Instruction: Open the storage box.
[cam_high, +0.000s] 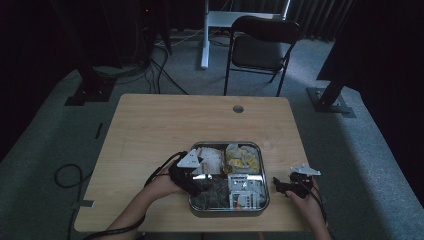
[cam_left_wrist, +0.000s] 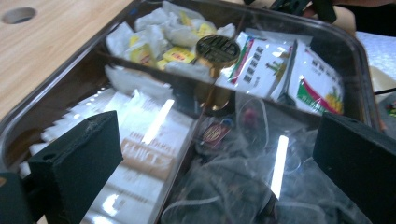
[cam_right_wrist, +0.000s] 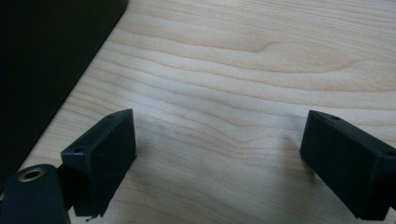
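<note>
Over the glossy metal tray (cam_left_wrist: 369, 88), both matte-black hand-held grippers (cam_left_wrist: 215, 158) (cam_right_wrist: 219, 158) gape released.

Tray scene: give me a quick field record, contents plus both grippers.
surface: wooden table
tray: metal, four compartments, near the person's edge
contents: yellow-tagged tea bags, white sachets, beige-labelled packets, clear bags of dark stuff
left gripper: open, over the tray
right gripper: open, empty, over bare table right of tray

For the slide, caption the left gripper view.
Open left gripper poised over a divided tray of tea bags and sachets.
</note>
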